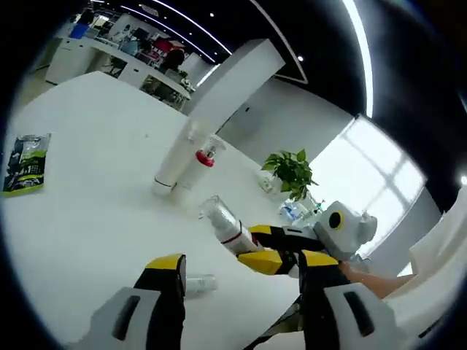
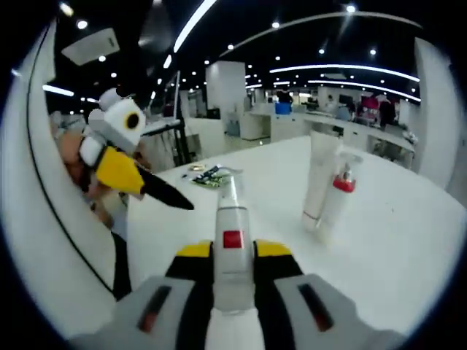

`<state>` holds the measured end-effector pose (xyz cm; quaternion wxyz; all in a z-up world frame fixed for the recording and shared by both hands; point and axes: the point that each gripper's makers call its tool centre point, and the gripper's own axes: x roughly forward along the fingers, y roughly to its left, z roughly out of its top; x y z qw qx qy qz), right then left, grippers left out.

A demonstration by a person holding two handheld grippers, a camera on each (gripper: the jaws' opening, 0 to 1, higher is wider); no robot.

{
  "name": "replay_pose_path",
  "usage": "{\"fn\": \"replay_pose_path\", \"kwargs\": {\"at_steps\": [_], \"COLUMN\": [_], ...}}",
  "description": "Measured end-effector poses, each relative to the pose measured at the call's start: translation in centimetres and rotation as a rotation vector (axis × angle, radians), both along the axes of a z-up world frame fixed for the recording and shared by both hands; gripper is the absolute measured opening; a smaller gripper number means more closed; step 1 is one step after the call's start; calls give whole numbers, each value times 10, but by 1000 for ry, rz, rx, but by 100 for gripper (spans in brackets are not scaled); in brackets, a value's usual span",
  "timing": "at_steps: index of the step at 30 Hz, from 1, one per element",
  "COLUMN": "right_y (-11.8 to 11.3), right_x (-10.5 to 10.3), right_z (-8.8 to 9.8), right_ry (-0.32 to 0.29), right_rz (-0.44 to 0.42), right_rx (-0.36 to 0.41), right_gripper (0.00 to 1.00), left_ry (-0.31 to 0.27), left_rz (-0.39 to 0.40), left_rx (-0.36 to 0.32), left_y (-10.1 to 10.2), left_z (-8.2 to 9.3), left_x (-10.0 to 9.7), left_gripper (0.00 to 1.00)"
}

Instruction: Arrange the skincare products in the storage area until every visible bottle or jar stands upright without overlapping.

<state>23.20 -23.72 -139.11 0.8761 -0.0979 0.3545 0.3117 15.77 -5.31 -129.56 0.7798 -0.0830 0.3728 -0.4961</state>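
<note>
The right gripper [image 2: 232, 273] is clamped on a clear bottle [image 2: 232, 233] whose long axis runs forward between its jaws, the standing white tube [image 2: 321, 175] ahead-right; the left gripper [image 1: 241, 299] is spread, empty.

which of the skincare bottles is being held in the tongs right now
The clear bottle with the red band, clamped in the right tongs. The white tube and red-collared pump bottle stand free on the table.
</note>
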Motion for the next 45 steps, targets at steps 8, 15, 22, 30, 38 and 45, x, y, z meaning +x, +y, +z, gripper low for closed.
{"fn": "replay_pose_path", "kwargs": {"at_steps": [8, 15, 22, 30, 38, 45], "right_y": [-15, -8, 24, 53, 71, 89], "right_x": [-4, -59, -74, -72, -76, -75], "right_z": [54, 119, 156, 163, 154, 138], "right_ry": [-132, -276, -400, -438, -400, -341], "right_rz": [-153, -240, -206, -133, -131, -90], "right_rx": [70, 175, 249, 184, 210, 214], "right_gripper": [17, 17, 18, 18, 20, 26], "left_ry": [88, 200, 296, 400, 293, 126], "left_rz": [54, -107, -65, -73, -136, -216], "left_rx": [-139, -226, -331, -372, -321, -244], "left_y": [-51, -140, -167, -157, -142, -120], "left_z": [22, 45, 61, 61, 62, 62], "left_x": [24, 10, 11, 5, -3, 14], "left_gripper": [72, 70, 49, 25, 22, 22]}}
